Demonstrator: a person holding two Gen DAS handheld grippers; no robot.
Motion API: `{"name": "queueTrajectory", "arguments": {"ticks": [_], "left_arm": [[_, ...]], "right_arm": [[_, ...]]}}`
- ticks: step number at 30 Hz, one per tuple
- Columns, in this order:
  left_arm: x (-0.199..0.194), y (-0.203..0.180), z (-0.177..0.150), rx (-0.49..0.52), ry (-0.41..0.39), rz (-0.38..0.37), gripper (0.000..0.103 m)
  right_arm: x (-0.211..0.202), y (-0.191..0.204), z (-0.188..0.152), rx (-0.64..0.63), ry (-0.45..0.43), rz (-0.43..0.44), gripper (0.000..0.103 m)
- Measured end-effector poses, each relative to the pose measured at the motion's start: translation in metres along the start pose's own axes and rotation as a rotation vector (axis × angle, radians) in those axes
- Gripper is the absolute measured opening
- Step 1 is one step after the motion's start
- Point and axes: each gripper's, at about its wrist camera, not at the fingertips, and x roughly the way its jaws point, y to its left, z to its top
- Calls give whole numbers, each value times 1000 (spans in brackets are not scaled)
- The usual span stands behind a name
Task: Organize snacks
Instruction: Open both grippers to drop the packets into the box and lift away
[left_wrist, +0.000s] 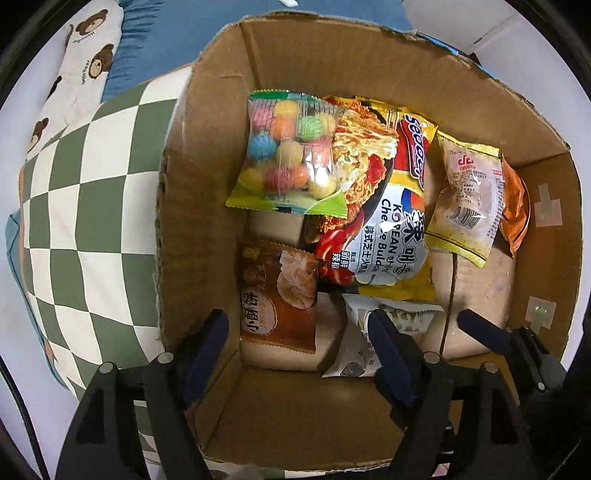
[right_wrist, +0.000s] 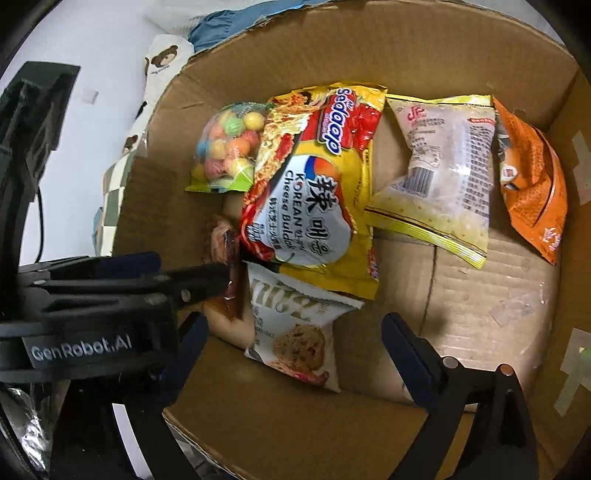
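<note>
A cardboard box (left_wrist: 388, 62) holds several snacks. A bag of coloured candy balls (left_wrist: 286, 155) lies on a yellow Korean cheese noodle pack (left_wrist: 384, 206). A pale yellow-edged packet (left_wrist: 467, 195) and an orange packet (left_wrist: 515, 206) lie to the right. A brown pastry packet (left_wrist: 279, 295) and a white cookie packet (left_wrist: 360, 343) lie near the front. My left gripper (left_wrist: 303, 354) is open and empty above the box's near edge. My right gripper (right_wrist: 295, 350) is open and empty over the cookie packet (right_wrist: 295, 332); the left gripper's body (right_wrist: 110, 295) shows at its left.
The box sits on a green and white checked cushion (left_wrist: 85, 206). A bear-print pillow (left_wrist: 85, 62) and blue bedding (left_wrist: 177, 33) lie behind. The box's right wall (right_wrist: 576, 206) carries tape patches. The box floor at the right (right_wrist: 480, 302) is bare cardboard.
</note>
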Motion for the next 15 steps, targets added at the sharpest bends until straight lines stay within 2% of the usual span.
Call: {"name": "queueTrajectory", "arguments": {"ticks": [8, 15], "left_arm": [[-17, -11, -7, 11, -57, 14, 77], [-46, -19, -26, 7, -164, 13, 77]], "right_arm": [[-23, -12, -7, 18, -40, -77, 97], [-55, -20, -17, 26, -108, -137, 97]]}}
